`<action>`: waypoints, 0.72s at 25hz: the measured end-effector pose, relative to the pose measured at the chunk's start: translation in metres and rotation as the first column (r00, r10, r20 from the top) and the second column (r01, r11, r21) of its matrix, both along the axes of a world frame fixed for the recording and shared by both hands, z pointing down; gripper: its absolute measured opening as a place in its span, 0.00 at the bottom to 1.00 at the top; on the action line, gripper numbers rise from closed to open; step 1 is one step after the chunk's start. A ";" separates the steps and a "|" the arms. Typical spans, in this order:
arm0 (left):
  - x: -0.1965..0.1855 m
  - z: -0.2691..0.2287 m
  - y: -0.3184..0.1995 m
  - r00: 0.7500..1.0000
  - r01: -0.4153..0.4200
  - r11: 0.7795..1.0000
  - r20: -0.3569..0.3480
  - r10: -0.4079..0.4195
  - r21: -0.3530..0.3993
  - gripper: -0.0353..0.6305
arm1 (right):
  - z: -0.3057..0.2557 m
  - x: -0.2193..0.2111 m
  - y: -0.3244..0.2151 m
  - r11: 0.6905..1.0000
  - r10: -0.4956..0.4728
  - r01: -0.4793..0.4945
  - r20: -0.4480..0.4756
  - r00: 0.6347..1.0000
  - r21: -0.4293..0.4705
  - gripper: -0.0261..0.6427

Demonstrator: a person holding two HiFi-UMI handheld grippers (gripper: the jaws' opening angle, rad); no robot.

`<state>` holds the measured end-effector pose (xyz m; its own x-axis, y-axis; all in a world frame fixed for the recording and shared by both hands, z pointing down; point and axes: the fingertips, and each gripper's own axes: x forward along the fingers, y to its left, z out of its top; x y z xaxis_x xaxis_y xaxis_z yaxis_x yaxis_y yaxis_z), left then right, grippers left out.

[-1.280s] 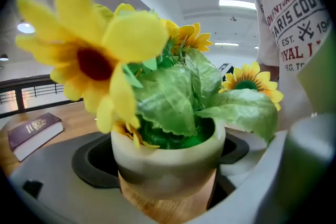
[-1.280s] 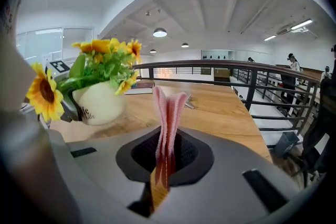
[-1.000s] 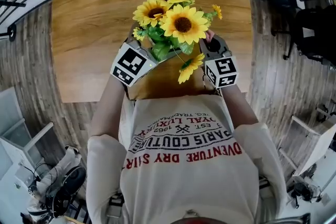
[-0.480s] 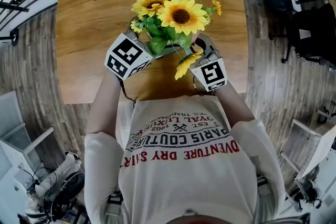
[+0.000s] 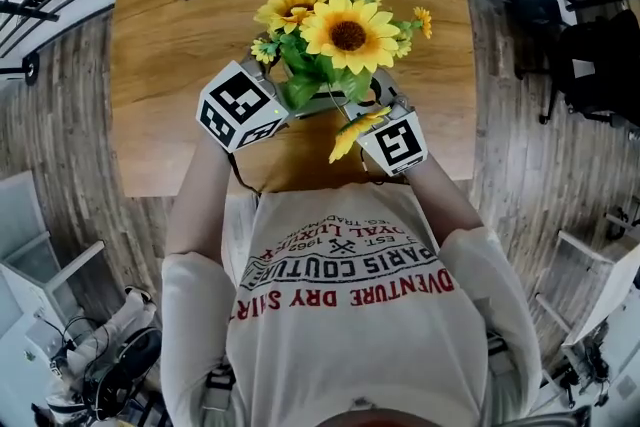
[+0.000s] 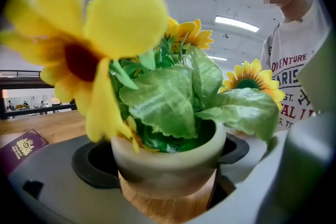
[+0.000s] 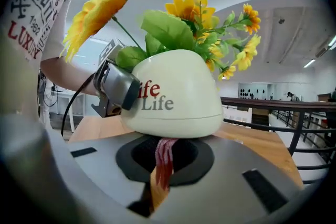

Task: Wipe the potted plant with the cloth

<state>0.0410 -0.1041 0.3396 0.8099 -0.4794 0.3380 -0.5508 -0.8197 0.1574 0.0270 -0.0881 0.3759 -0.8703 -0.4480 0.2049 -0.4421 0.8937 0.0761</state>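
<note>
Left claw (image 6: 167, 168) around cream pot (image 7: 176, 94) of yellow sunflowers (image 5: 348, 35)

Large open indoor hall (ceiling strip lights (image 6: 236, 23), black railings (image 7: 255, 103), wooden table (image 5: 160, 65))

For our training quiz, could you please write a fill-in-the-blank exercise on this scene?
The left tool grips the potted plant by its ___.
The right tool pinches a red ___.
The grey print on it reads ___.
The flowers have ___ petals.
Missing words: pot, cloth, Life, yellow.
</note>
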 end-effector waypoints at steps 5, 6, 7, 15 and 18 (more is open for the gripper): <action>-0.006 -0.001 0.000 1.000 -0.013 1.000 0.001 0.013 -0.002 0.85 | -0.002 -0.013 0.004 0.999 -0.032 0.032 0.028 0.999 0.007 0.09; -0.008 -0.002 -0.001 1.000 -0.012 1.000 -0.001 0.012 -0.003 0.85 | -0.003 -0.016 0.006 0.999 -0.048 0.047 0.032 0.998 0.008 0.09; -0.010 -0.002 -0.002 1.000 -0.008 1.000 -0.007 0.008 -0.004 0.85 | -0.003 -0.019 0.008 0.998 -0.064 0.064 0.038 0.997 0.008 0.09; -0.021 -0.002 -0.013 0.999 0.028 1.000 -0.029 -0.028 0.000 0.85 | -0.004 -0.025 0.022 0.986 -0.134 0.142 0.096 0.986 -0.086 0.09; -0.022 0.001 -0.016 0.999 0.042 0.999 -0.023 -0.042 0.007 0.85 | -0.001 -0.022 0.021 0.985 -0.136 0.144 0.088 0.987 -0.093 0.09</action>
